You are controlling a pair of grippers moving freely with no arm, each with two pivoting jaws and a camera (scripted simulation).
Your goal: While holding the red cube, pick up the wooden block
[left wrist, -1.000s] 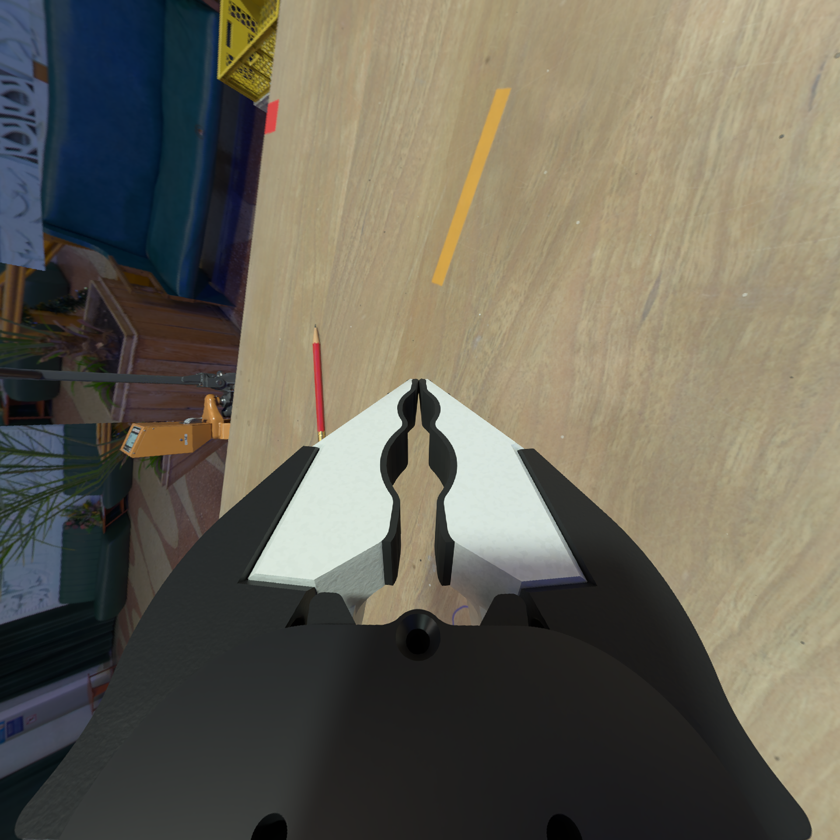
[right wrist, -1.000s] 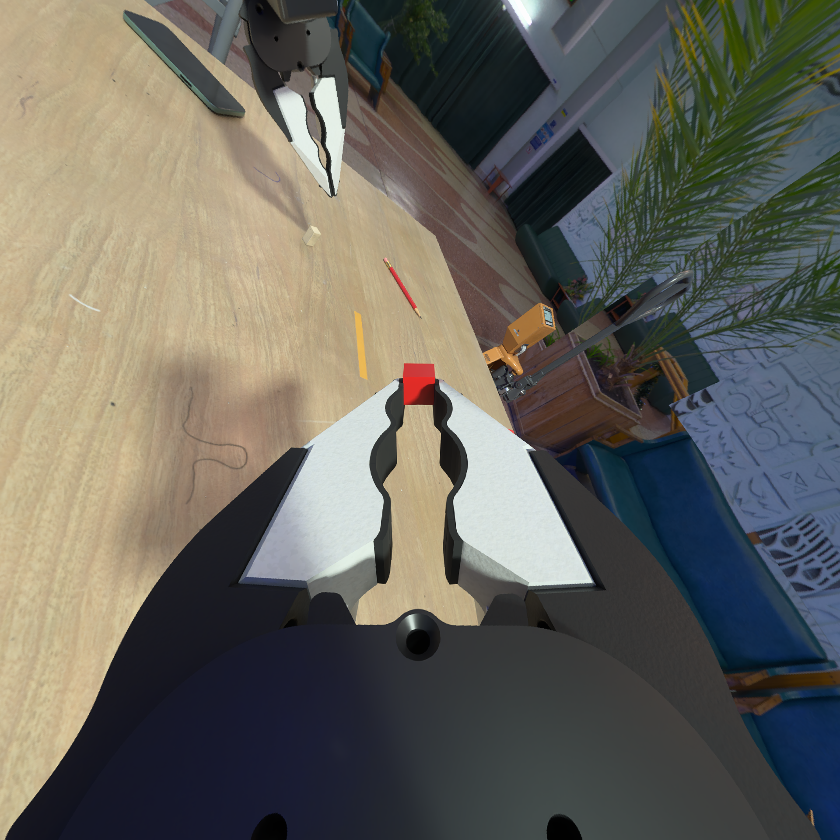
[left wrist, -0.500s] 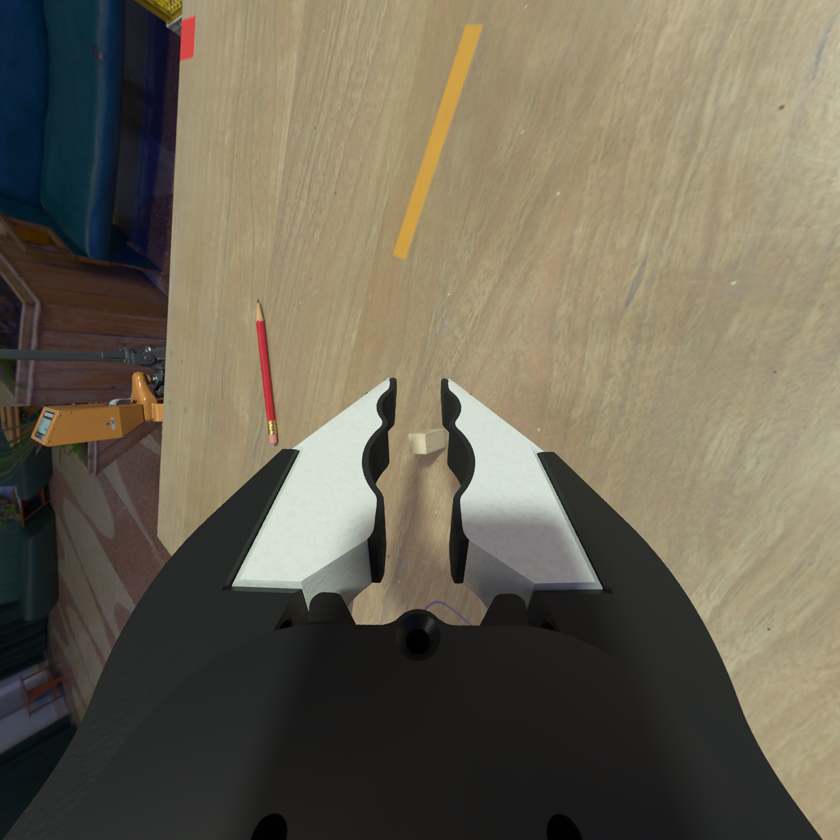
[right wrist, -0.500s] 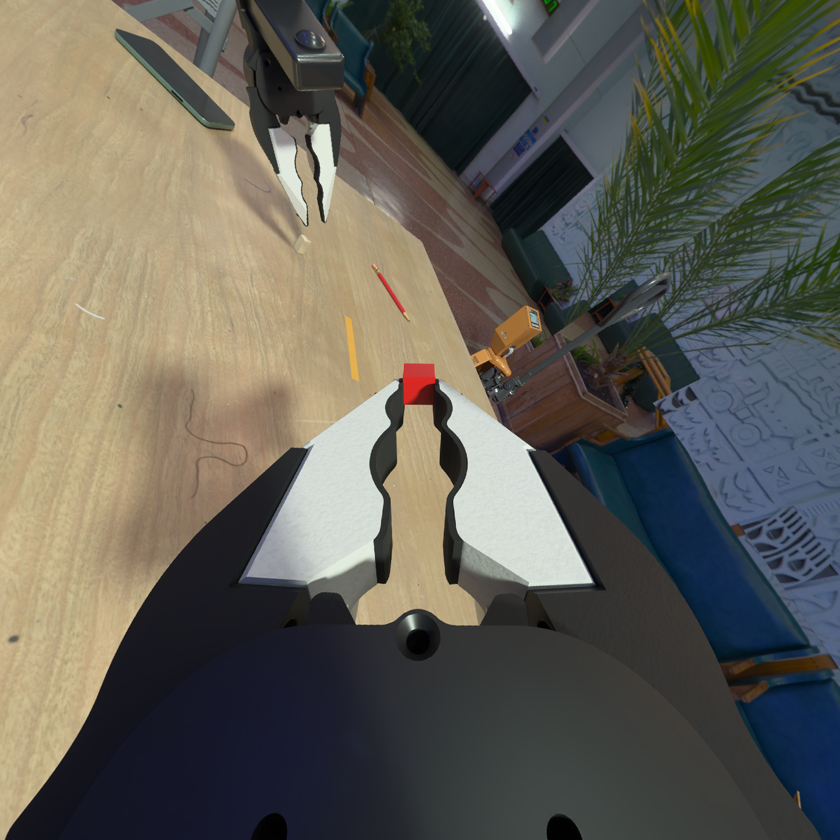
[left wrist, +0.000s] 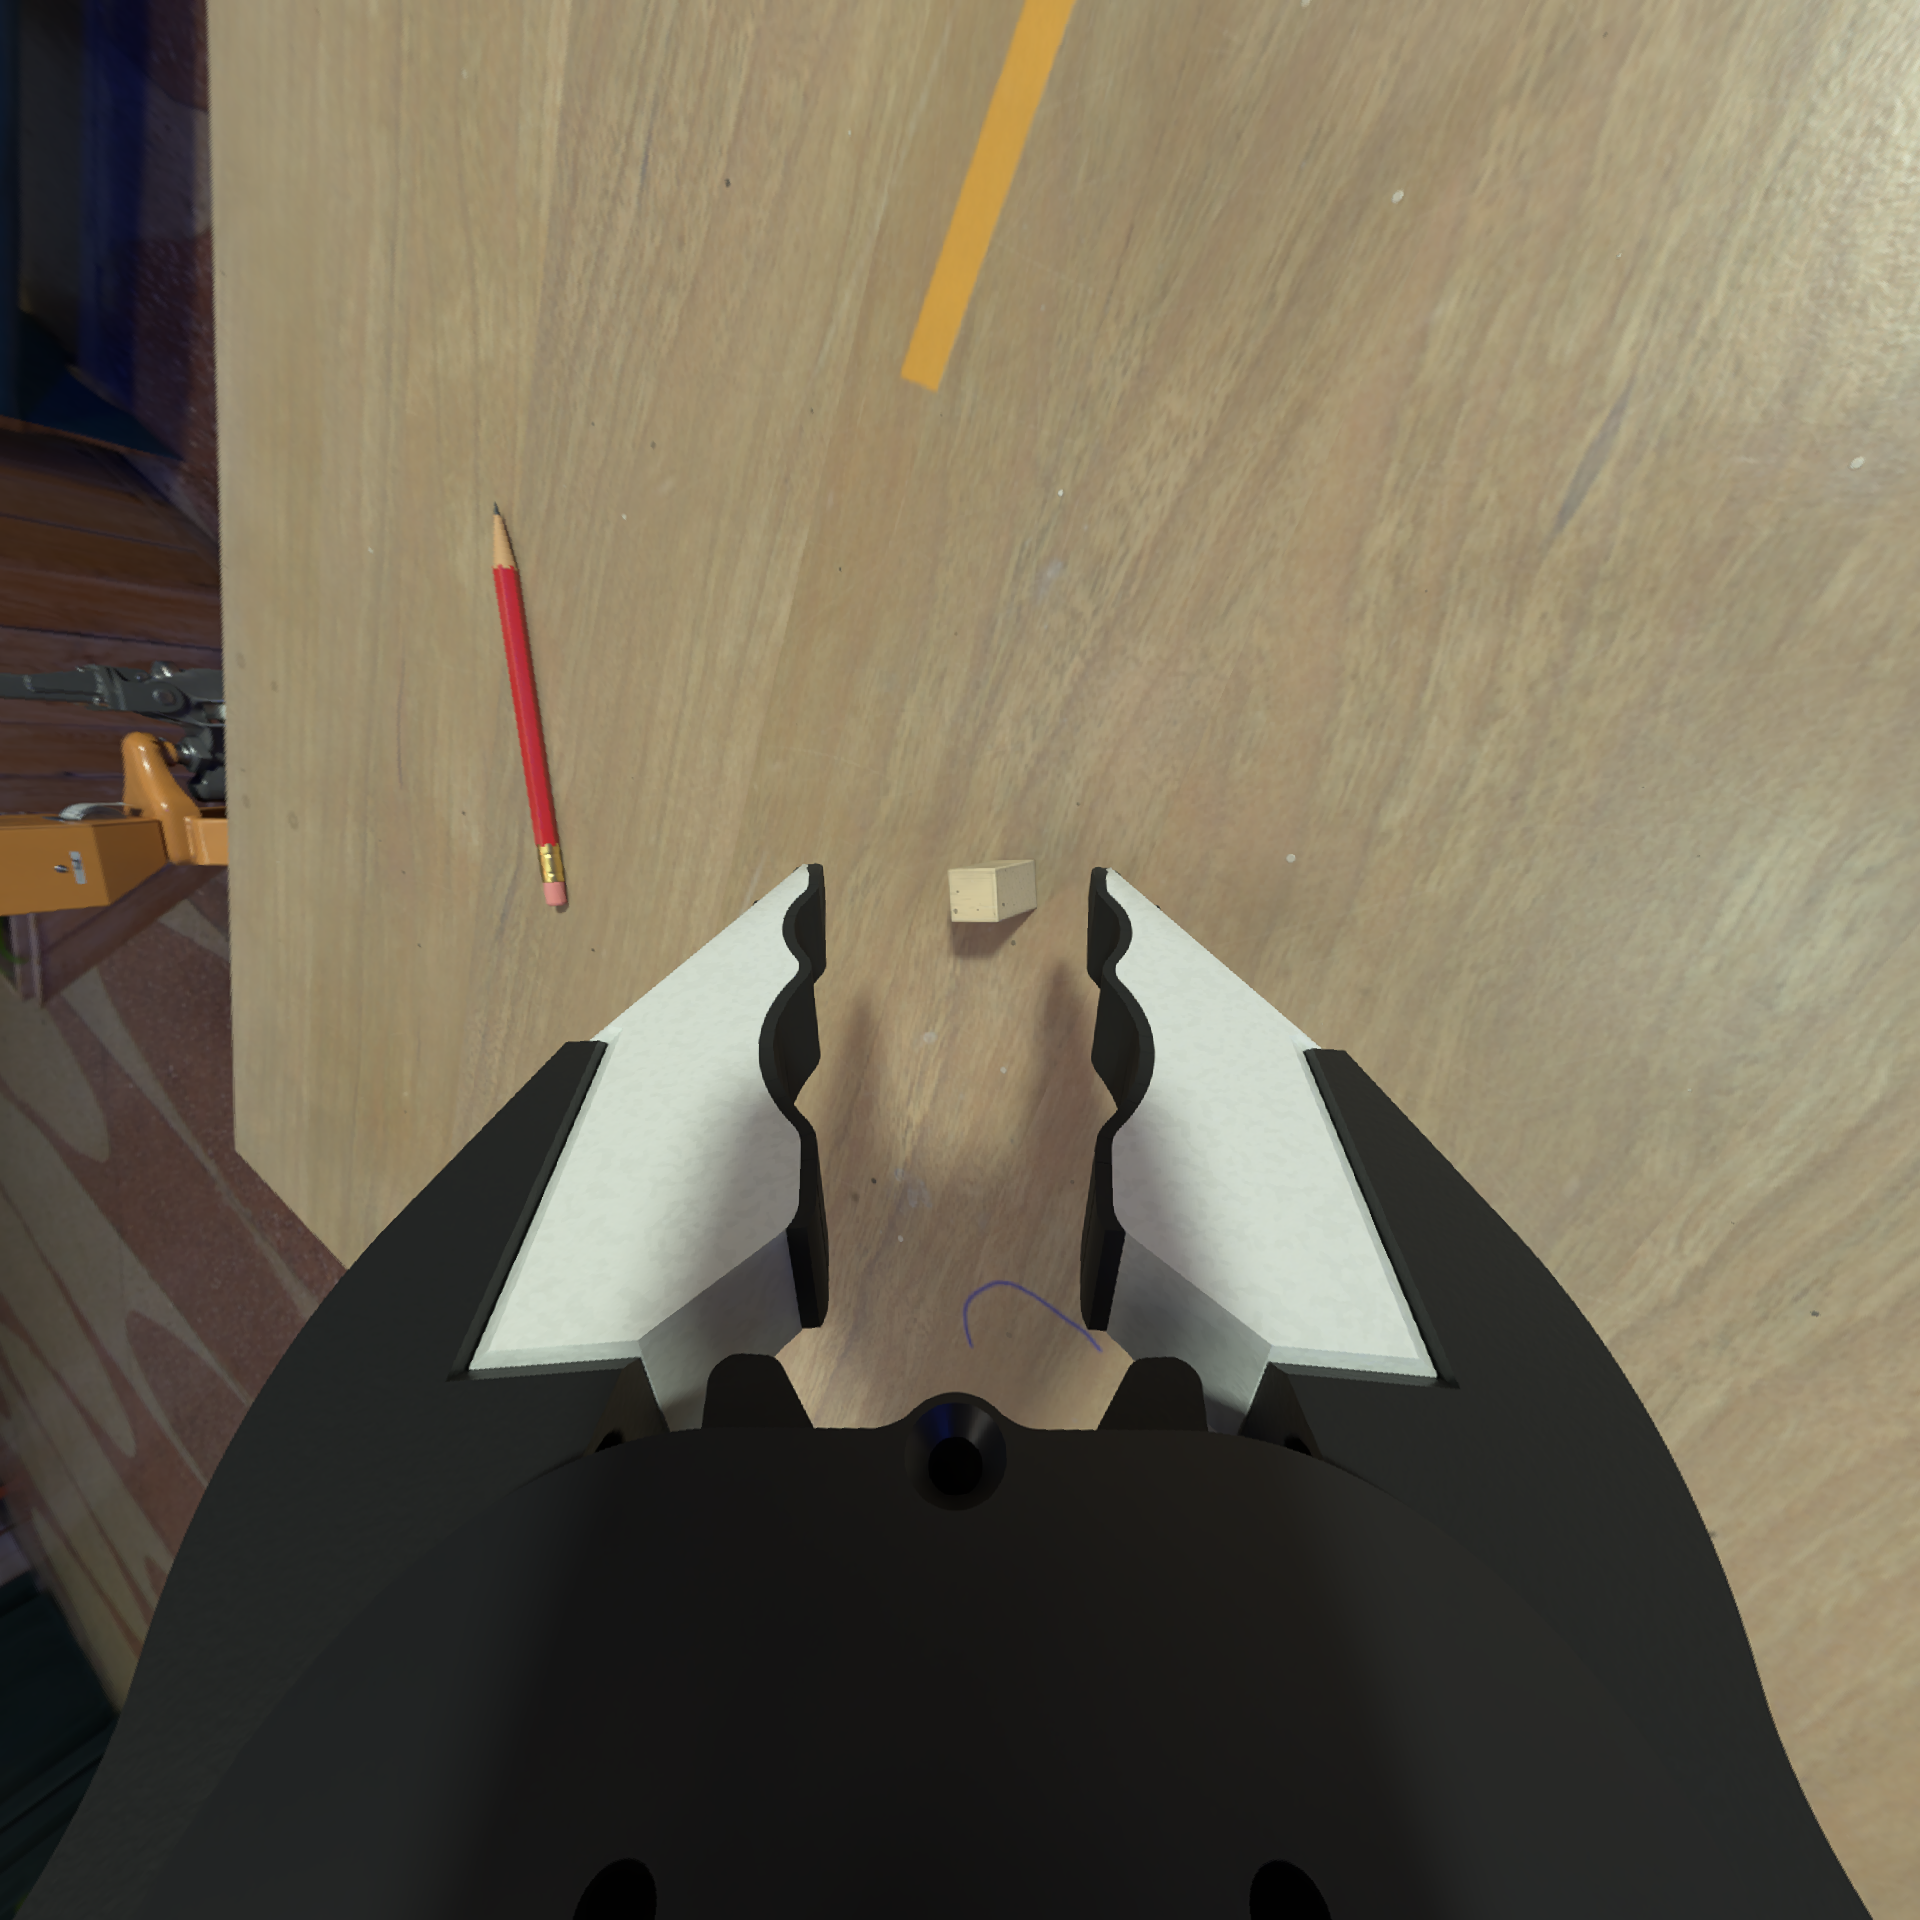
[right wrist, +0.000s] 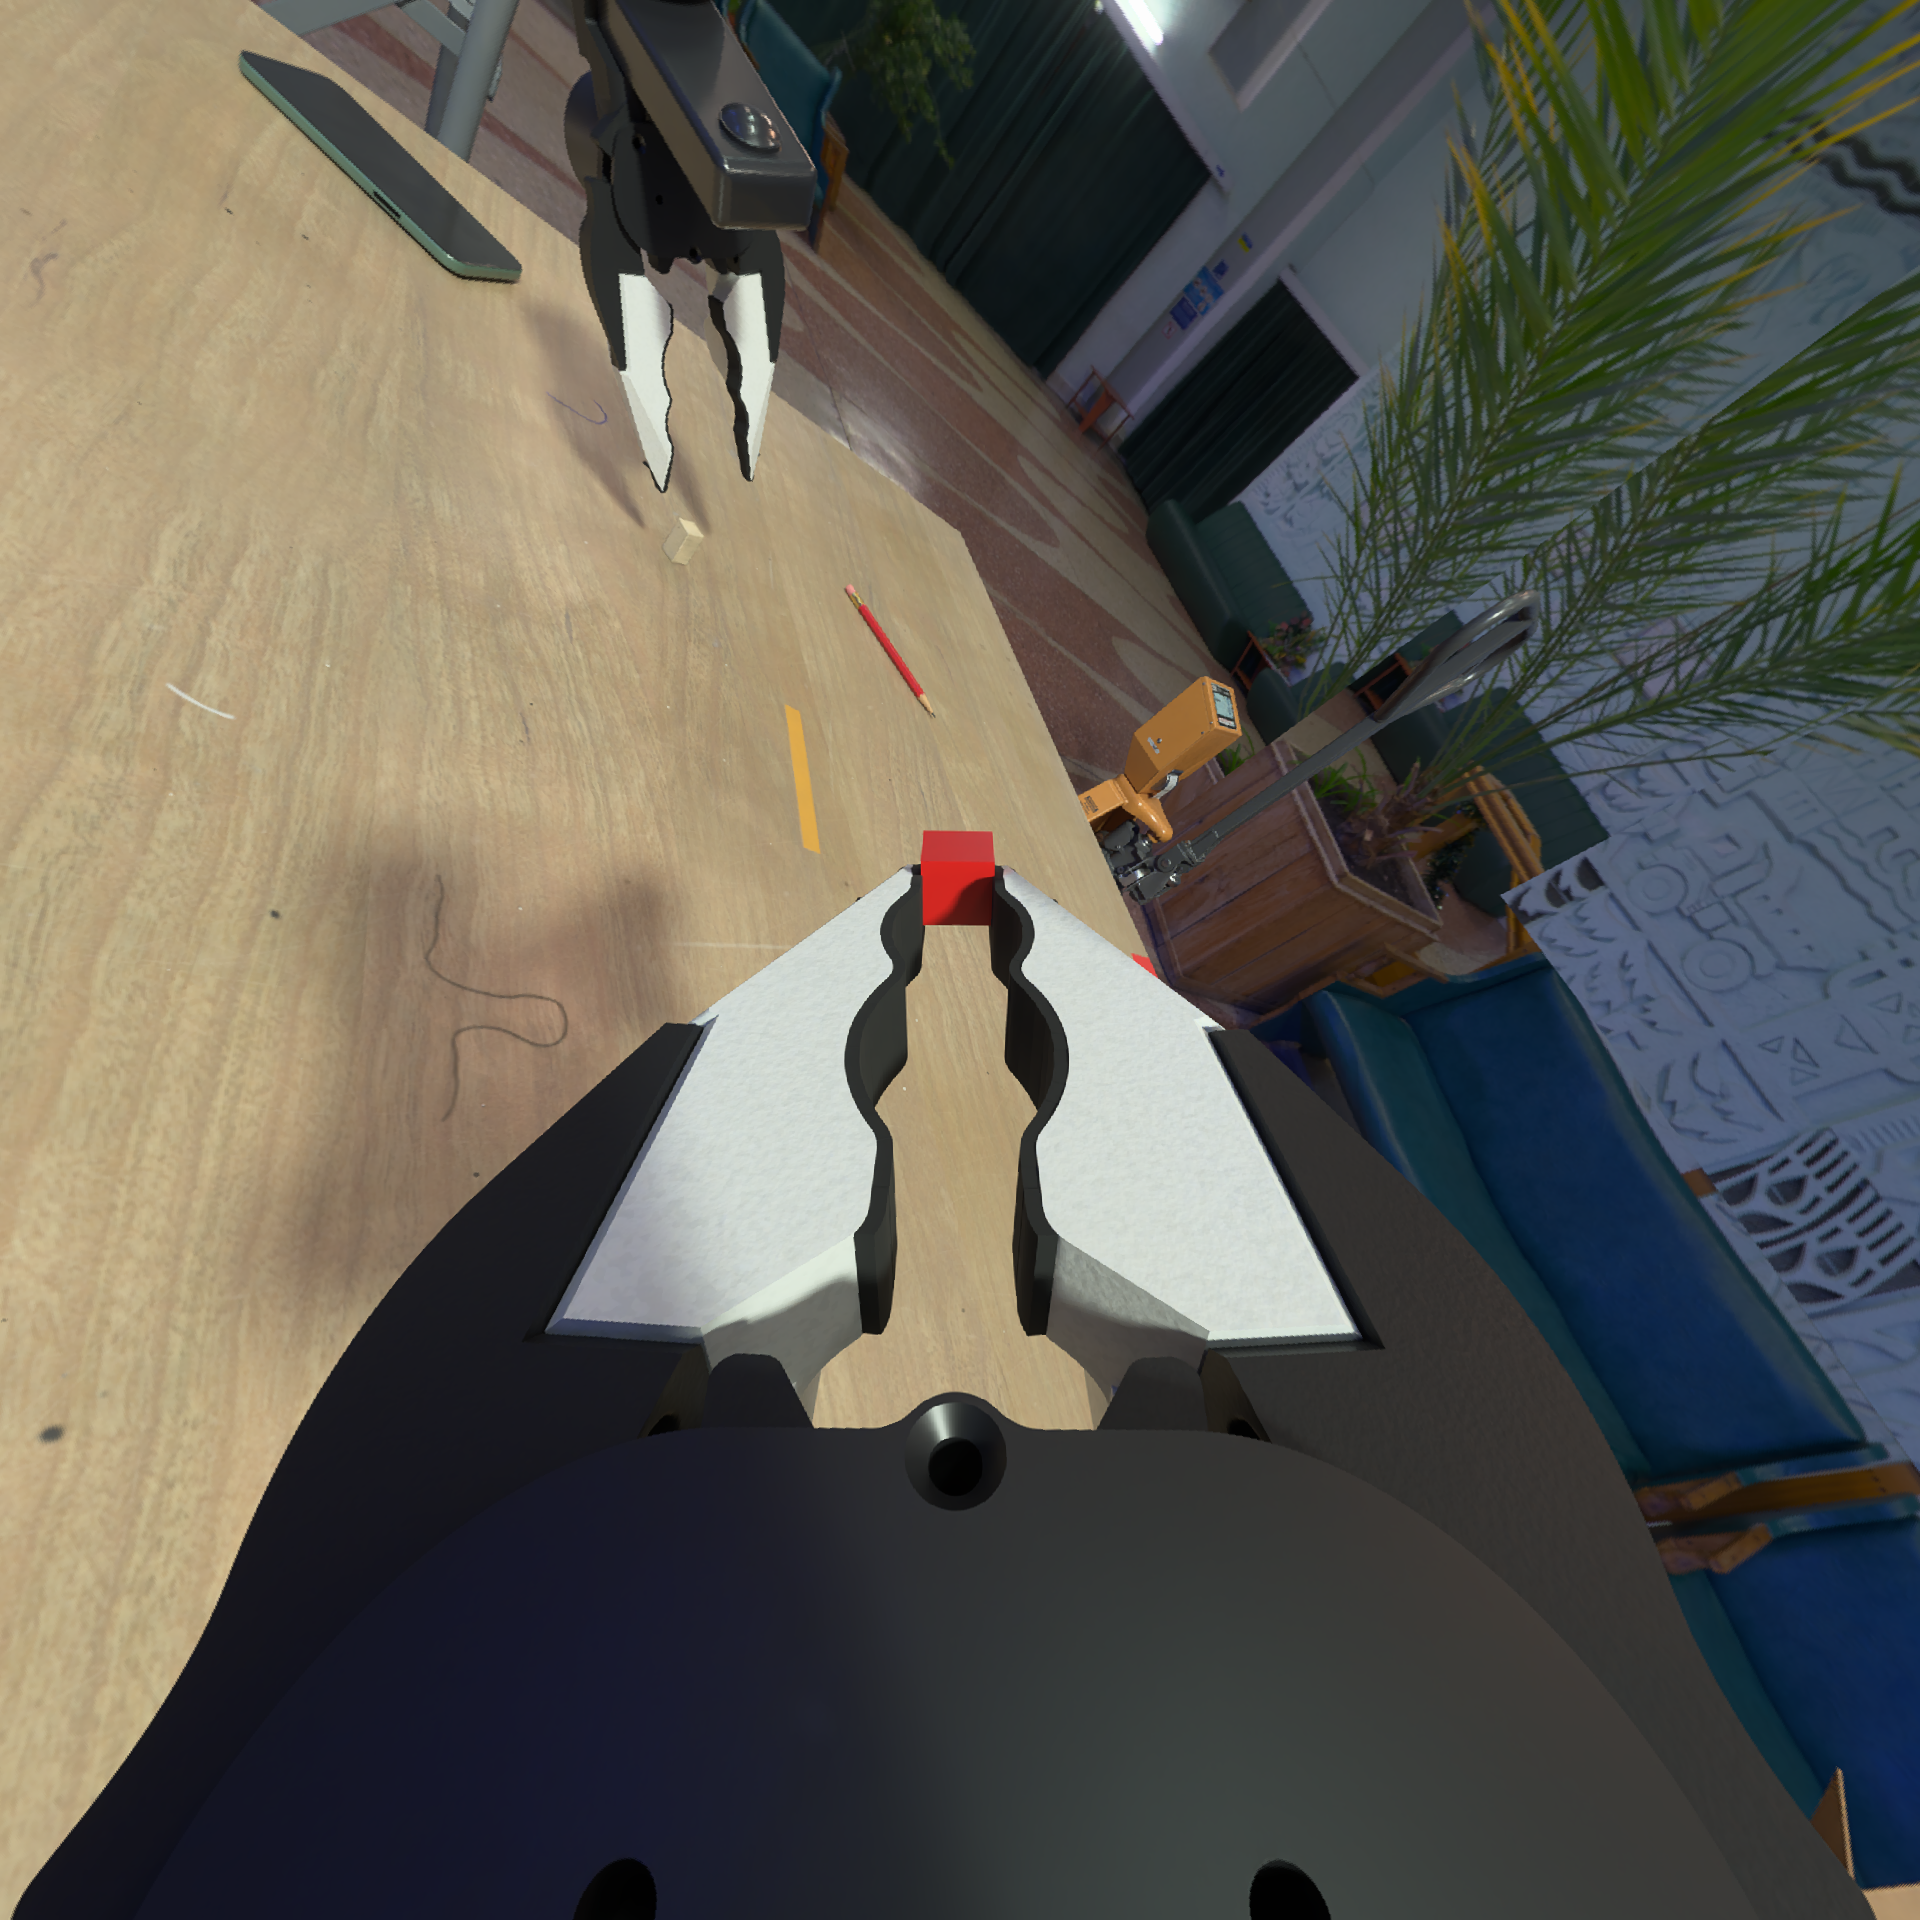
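Left claw (left wrist: 954,883), fingers spread wide, poised above the desk (left wrist: 1455,623) with the wooden block (left wrist: 990,890) lying between its fingertips, nearer the right one and touching neither; seen from the right wrist view, the fingertips hang just above the block (right wrist: 683,540). Right claw (right wrist: 957,883), clamped on the red cube (right wrist: 957,878) at its fingertips, held above the desk near its edge. A red pencil (left wrist: 527,707) lies beside the left claw, between the block and the desk's edge; an orange strip (left wrist: 985,197) lies farther ahead. Bare wood surrounds the block on all sides. A dark phone (right wrist: 379,166) rests beyond the left claw, well apart from the block.
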